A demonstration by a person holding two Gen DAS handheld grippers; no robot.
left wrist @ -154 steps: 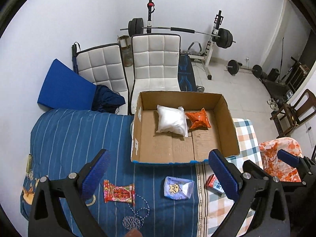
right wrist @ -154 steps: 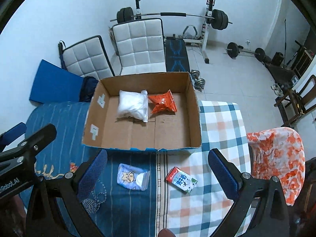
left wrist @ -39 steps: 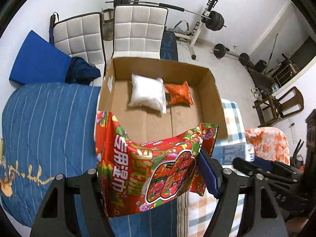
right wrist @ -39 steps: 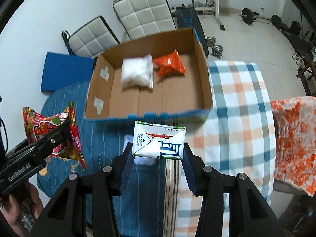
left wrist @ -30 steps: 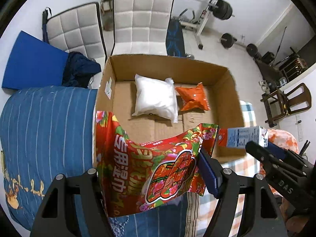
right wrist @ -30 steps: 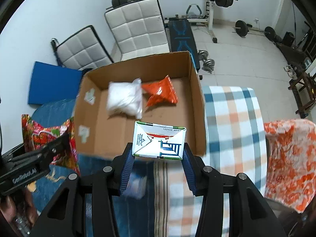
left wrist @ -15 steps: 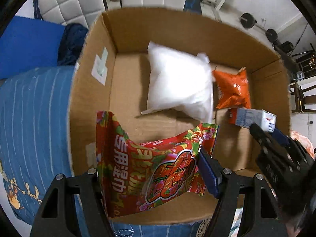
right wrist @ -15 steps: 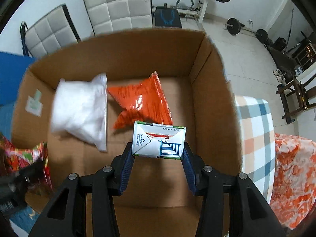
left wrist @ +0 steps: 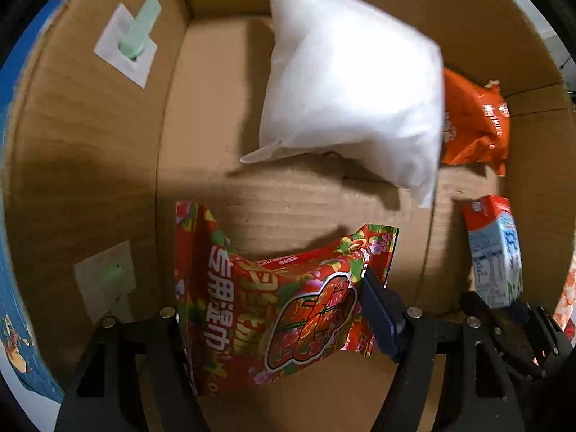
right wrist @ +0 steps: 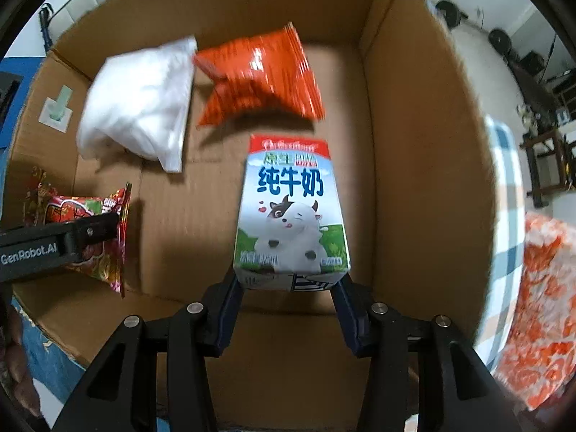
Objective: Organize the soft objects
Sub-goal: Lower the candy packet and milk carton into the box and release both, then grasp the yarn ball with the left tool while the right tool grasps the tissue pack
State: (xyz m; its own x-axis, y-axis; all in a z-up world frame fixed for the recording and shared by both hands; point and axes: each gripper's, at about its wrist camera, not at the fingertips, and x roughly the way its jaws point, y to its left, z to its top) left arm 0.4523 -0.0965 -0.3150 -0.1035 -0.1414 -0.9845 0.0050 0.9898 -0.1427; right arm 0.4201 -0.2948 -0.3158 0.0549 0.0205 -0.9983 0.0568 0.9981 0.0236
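1 cardboard box (left wrist: 90, 165) is seen from above in both wrist views, its walls filling most of each picture. 4 soft packs are counted in it: 2 lying on the floor and 2 held.

1 white pillow-like bag (left wrist: 354, 86) lies on the box floor toward the far wall, its long axis running from the far wall toward the near side, slightly slanted in the left wrist view. 1 orange snack bag (right wrist: 259, 79) lies just beside it on the right, touching or nearly touching it, with one crimped end toward the far wall.

1 red flowered packet (left wrist: 280, 302) is clamped between the 2 jaws of the left gripper (left wrist: 273, 309); its long axis lies across the jaws, its printed face is turned toward the camera, and it is held low in the near left part of the box. Whether it touches the floor cannot be told.

1 milk carton (right wrist: 291, 208) is clamped at its near end by the right gripper (right wrist: 289, 284), its long axis pointing away from the camera, down toward the box floor, with the red-banded end farthest away. It is placed in the right half of the box, just short of the orange snack bag.

Outside the box, 1 checked cloth (right wrist: 504, 187) and 1 orange patterned fabric (right wrist: 540, 309) are seen at the right.
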